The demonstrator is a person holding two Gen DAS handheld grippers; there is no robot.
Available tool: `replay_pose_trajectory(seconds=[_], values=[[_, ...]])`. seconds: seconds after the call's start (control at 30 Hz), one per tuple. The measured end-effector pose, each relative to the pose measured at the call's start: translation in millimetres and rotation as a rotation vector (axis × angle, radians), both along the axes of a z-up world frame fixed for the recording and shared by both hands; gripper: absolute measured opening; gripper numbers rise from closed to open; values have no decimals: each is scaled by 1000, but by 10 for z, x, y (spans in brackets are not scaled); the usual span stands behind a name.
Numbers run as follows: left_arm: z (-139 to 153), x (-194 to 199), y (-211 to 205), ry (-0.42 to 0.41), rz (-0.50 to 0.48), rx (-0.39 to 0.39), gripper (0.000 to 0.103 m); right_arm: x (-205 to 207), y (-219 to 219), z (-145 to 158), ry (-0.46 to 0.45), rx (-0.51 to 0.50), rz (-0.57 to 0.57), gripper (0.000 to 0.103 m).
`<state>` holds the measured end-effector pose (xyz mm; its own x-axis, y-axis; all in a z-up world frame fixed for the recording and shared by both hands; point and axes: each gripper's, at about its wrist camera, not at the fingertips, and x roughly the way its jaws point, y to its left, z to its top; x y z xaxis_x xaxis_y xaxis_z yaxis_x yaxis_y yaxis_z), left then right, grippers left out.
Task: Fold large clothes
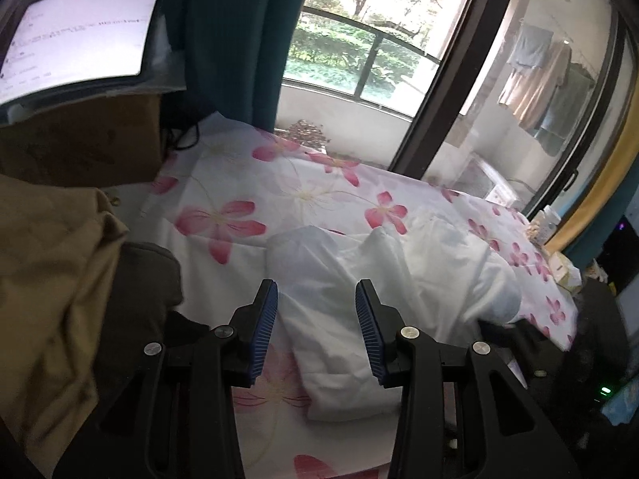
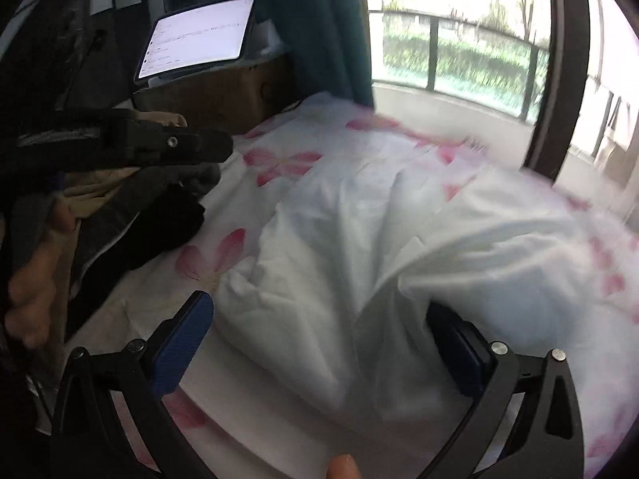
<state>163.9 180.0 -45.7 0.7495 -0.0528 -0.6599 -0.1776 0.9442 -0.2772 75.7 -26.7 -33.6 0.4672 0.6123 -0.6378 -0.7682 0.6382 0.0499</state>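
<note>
A white garment (image 1: 339, 279) lies crumpled on a bedsheet printed with pink flowers (image 1: 239, 207). My left gripper (image 1: 315, 291) hovers over the garment's near end. Its blue pads stand apart, the cloth lies below them, and nothing is pinched. In the right wrist view the same white garment (image 2: 339, 239) fills the middle, blurred by motion. My right gripper (image 2: 319, 305) is wide open over it. A fold of the cloth drapes against its right finger (image 2: 459, 355), and the pads do not press on it. The left gripper's black frame (image 2: 159, 143) shows at the left, with a hand (image 2: 32, 291) below it.
A lit tablet (image 1: 76, 36) stands on a brown box (image 1: 80, 139) at the bed's far left. Tan clothes (image 1: 48, 279) and dark clothes (image 2: 159, 223) are piled on the left. A teal curtain (image 1: 231, 40) and a glass door frame (image 1: 459, 80) stand behind. Small items (image 1: 559, 267) crowd the right edge.
</note>
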Motion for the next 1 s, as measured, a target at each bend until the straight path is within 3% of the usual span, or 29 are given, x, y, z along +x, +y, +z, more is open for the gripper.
replay_pose_trajectory(seconds=[0.1,0.27,0.43,0.53,0.67,0.83,1.0], values=[[102,26,-15,-1,7,27,43,-92,-168,126,-48,-44,17,103],[260,242,-244,-7,-43,55,43,-132,-570,233,2,9,32,103],[382,525,-714,-12,-155,71,44,26,-1006,289,-14,29,-81,103],[394,733,-1026,2,-238,75,54,233,-1249,259,-18,27,-177,103],[365,1018,-1428,38,-333,99,55,494,-1592,168,0,28,-292,103],[334,1305,-1930,92,-448,151,56,844,-1957,16,64,40,-408,103],[180,1458,-2332,165,-553,250,56,1093,-2292,-57,111,76,-506,103]])
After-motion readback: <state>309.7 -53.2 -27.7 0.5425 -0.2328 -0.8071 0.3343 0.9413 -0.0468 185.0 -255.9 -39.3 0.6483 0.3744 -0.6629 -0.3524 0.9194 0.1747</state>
